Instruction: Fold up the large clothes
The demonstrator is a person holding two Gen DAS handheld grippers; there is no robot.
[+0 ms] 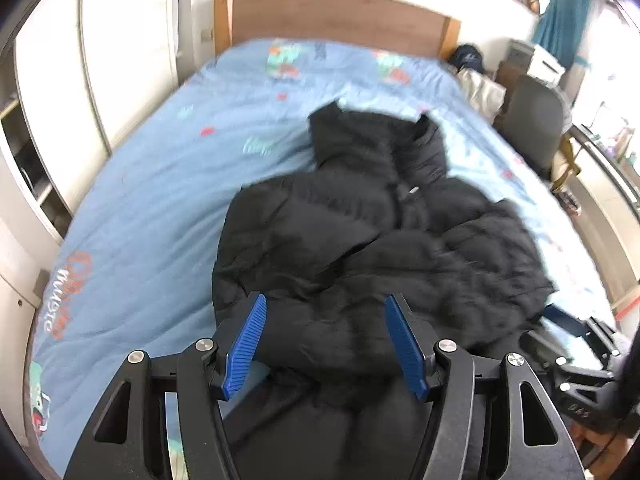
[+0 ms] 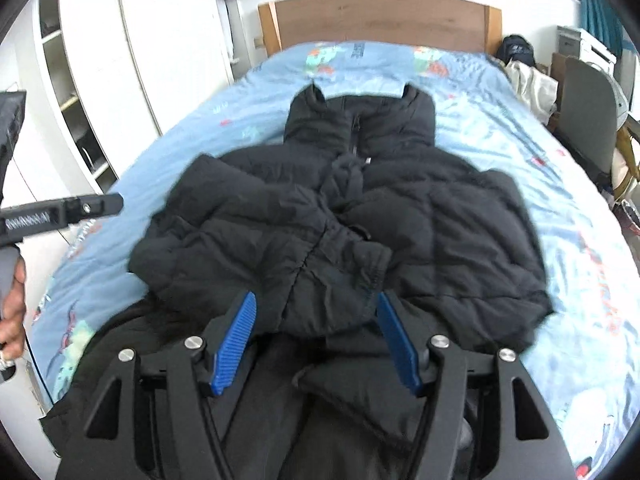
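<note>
A black puffer jacket (image 2: pixel 340 216) lies mid-bed on the blue sheet (image 2: pixel 500 128), sleeves folded in; both the left gripper (image 1: pixel 325 344) and right gripper (image 2: pixel 316 340) hover open and empty above its near hem, bare sheet on both sides.

A black puffer jacket (image 2: pixel 340 216) lies on the blue bedspread (image 2: pixel 500 136), sleeves folded across its front.

In front of me the bed (image 2: pixel 192 128), under a light blue printed cover, carries a black puffer jacket (image 2: pixel 440 232) lying collar toward the wooden headboard (image 2: pixel 380 20).
</note>
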